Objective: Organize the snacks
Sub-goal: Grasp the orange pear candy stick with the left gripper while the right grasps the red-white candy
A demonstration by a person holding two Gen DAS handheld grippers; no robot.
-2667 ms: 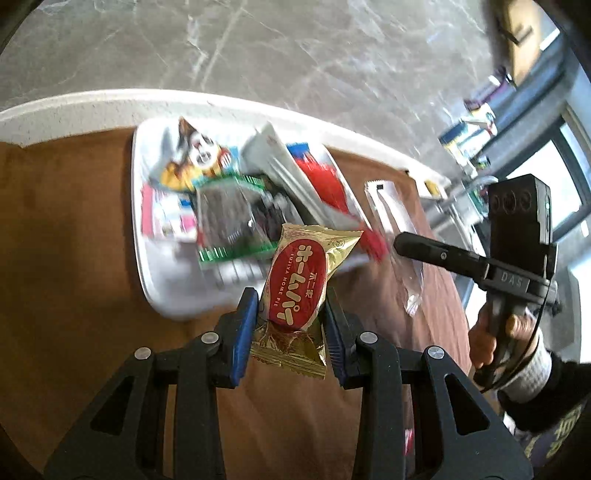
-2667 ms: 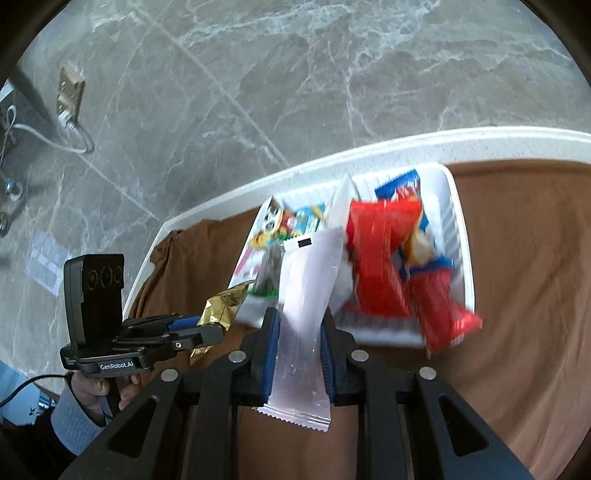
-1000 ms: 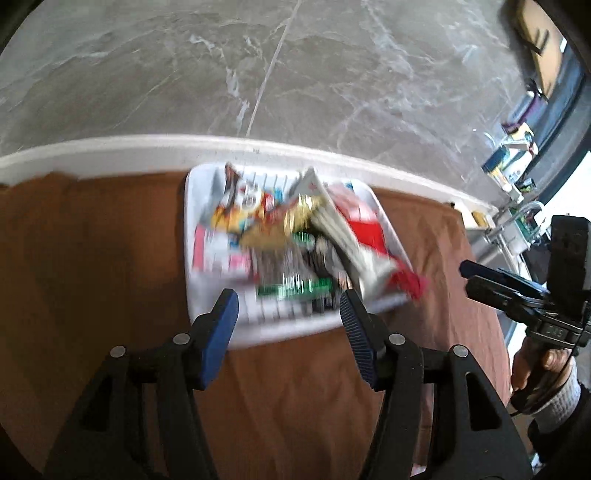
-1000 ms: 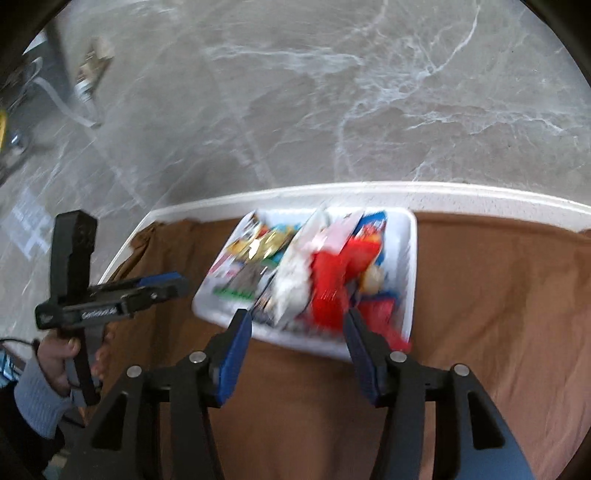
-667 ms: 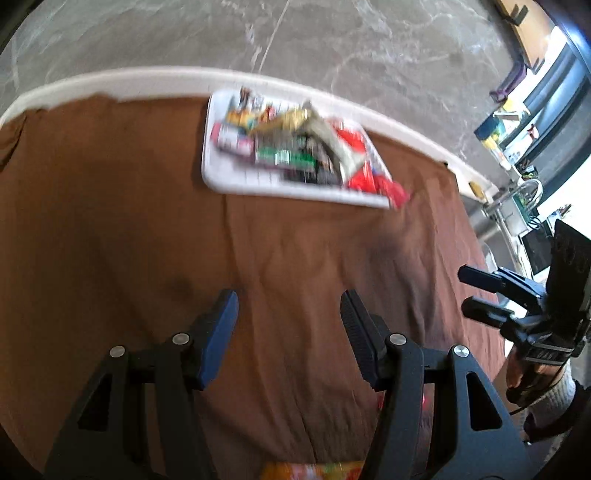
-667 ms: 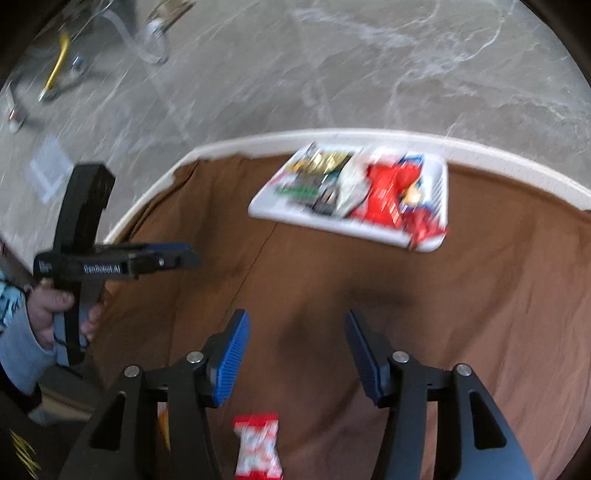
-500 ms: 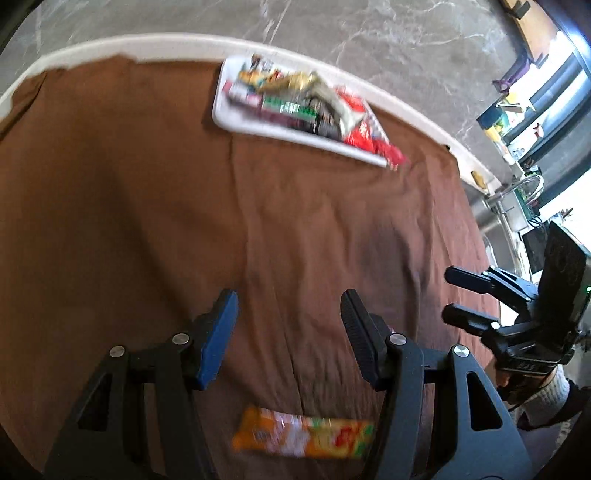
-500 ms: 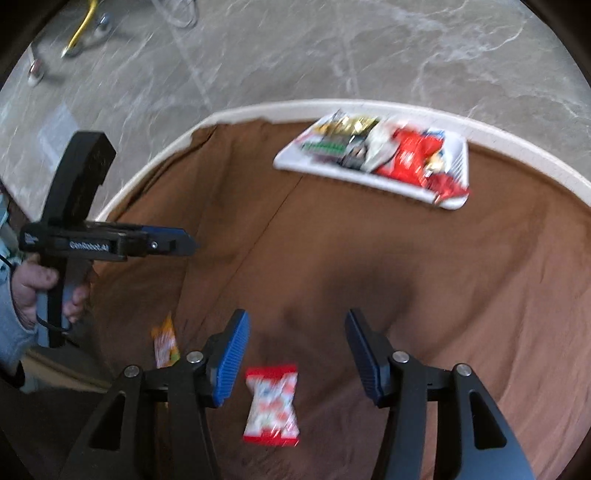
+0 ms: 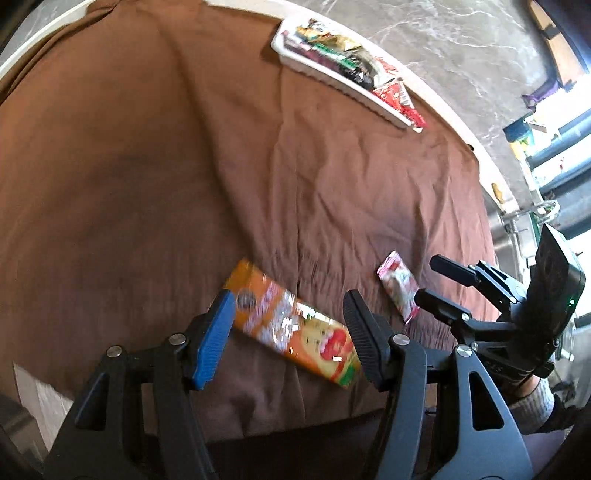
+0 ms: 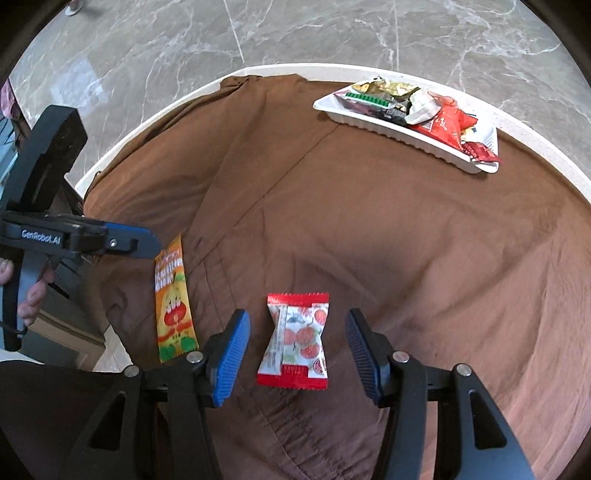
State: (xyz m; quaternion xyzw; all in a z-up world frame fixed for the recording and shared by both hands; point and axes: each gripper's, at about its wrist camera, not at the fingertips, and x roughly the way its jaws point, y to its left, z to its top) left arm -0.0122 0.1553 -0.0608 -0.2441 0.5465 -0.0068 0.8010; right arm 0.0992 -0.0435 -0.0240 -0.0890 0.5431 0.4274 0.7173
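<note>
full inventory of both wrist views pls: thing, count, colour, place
orange snack packet: 1, orange with green end, flat on the cloth at the near edge, lined up between the left jaws
red-and-white snack packet: 1, red ends, white middle with red fruit print, flat on the cloth between the right jaws
white tray: 1, white, far side of the table
snacks in the tray: a pile, count unclear, red, gold, green and white wrappers
brown cloth: 1, brown, covering the table
table: 1, white rim
floor: grey marble
left gripper: black, blue pad, jaws opening, nothing gripped
right gripper: black, blue pads, jaws open
</note>
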